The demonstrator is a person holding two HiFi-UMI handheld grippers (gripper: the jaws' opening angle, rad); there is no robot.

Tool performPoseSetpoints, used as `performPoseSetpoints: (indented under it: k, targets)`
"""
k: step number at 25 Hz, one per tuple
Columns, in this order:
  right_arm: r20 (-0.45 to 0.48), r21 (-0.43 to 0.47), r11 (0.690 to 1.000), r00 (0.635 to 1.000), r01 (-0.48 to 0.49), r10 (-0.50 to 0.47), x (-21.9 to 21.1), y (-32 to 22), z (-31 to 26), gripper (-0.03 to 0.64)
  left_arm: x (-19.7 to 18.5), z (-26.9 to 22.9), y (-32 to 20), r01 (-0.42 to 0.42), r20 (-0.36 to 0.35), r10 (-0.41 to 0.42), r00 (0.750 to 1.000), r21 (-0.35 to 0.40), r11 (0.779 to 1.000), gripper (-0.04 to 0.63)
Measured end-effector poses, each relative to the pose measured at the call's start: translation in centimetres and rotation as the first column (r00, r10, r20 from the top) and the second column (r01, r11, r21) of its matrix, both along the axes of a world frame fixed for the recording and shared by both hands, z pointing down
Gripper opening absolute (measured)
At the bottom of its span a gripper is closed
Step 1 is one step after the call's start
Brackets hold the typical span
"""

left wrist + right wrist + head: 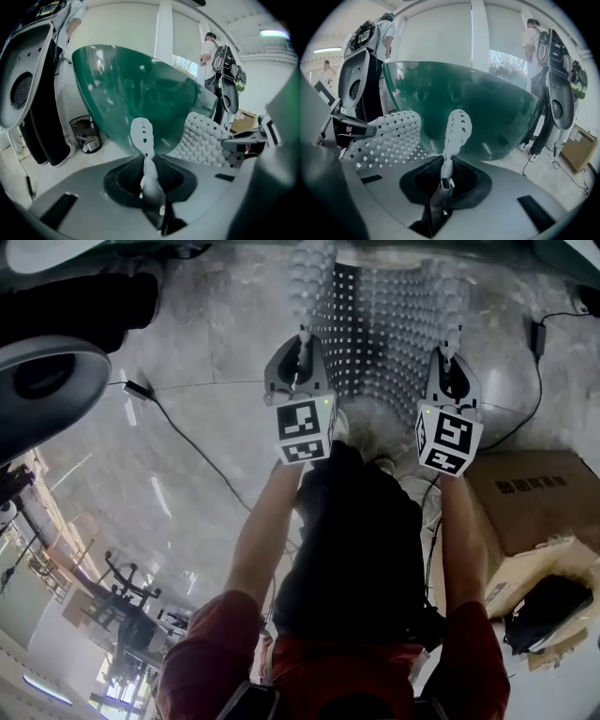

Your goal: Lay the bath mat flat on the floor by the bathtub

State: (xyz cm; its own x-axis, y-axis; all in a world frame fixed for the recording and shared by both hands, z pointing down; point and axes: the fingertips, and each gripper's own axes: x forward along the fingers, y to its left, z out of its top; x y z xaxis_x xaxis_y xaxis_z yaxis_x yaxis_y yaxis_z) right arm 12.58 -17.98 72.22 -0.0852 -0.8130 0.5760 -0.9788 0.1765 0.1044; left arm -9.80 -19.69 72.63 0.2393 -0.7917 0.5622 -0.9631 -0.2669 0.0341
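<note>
A white perforated bath mat point(384, 324) hangs stretched between my two grippers, over the grey marble floor in front of the green bathtub point(140, 89) point(487, 108). My left gripper point(302, 341) is shut on the mat's near left corner. That corner's edge point(142, 133) sticks up out of the gripper point(150, 180), with the rest of the mat point(201, 140) off to the right. My right gripper point(451, 348) is shut on the near right corner. There the mat's edge point(457, 129) rises from the closed gripper point(440, 180), and the sheet point(389, 138) spreads left.
A closed cardboard box point(534, 493) and an open one holding a black bag point(548, 615) sit at the right. Cables point(187, 442) run across the floor. A black waste bin point(86, 133) stands left of the tub. People point(208, 51) point(384, 28) stand behind it.
</note>
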Motion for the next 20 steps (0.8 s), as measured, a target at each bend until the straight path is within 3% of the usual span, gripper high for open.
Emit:
performPoseSetpoints:
  k: [20]
  targets:
    - [-0.039, 0.022, 0.998, 0.998, 0.055, -0.054, 2.1, -2.1, 13.2, 0.054, -0.5, 13.2, -1.9, -0.005, 0.051, 0.004, 0.999, 0.020, 1.000, 0.063]
